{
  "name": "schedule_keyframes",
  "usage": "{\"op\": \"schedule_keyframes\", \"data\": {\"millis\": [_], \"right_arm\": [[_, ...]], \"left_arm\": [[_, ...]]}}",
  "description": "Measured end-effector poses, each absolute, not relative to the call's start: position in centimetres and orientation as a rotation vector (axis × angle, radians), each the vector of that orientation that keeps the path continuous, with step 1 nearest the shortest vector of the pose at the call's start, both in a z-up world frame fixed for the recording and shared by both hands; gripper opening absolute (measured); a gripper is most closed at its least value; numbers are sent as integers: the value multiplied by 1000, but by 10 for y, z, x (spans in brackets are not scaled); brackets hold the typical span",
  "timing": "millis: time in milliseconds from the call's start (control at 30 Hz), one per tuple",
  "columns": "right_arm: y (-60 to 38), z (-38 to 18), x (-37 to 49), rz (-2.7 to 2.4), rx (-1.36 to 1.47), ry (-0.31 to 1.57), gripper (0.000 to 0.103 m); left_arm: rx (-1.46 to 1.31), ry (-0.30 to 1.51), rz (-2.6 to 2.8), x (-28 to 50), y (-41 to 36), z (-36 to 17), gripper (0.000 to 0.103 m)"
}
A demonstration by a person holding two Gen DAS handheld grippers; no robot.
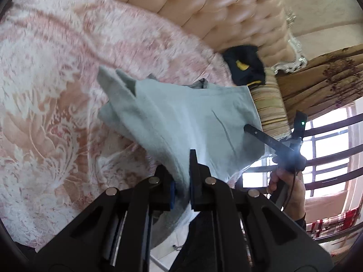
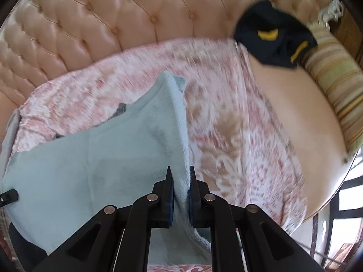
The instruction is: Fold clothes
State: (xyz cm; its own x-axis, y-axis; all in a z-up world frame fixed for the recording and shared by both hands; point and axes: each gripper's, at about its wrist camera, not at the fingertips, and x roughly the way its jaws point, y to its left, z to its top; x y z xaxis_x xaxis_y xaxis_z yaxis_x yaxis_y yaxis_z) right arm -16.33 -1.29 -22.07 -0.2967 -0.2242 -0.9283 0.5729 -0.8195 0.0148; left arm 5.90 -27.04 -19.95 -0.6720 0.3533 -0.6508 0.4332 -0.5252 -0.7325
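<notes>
A pale blue-grey garment point(image 1: 181, 111) hangs stretched between both grippers above a pink-and-white patterned bedspread point(image 1: 56, 79). My left gripper point(image 1: 181, 181) is shut on one edge of the cloth, which bunches between its pads. The right gripper point(image 1: 261, 133) shows in the left wrist view at the garment's far side, held by a hand point(image 1: 285, 188). In the right wrist view my right gripper point(image 2: 180, 192) is shut on a folded edge of the same garment point(image 2: 90, 158), which spreads leftward. The left gripper's tip point(image 2: 9, 196) peeks in at the left edge there.
A tufted peach headboard point(image 2: 102, 22) runs behind the bed. A black garment with yellow marks point(image 2: 274, 36) lies by a striped bolster point(image 2: 335, 83) at the bed's corner. A barred window point(image 1: 329, 154) and brown curtain point(image 1: 317, 79) stand to the right.
</notes>
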Motion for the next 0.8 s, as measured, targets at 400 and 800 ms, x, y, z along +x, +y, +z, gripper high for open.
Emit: {"op": "schedule_keyframes", "data": {"millis": [400,800], "right_arm": [[-183,-148,-142,-2054,1238,662,9],[-504,-85,-30,-1779,972,793,9]], "left_arm": [[869,1503,-2333,156,-359,-135,10],[452,1398,-2038,317,-498,-97,10]]}}
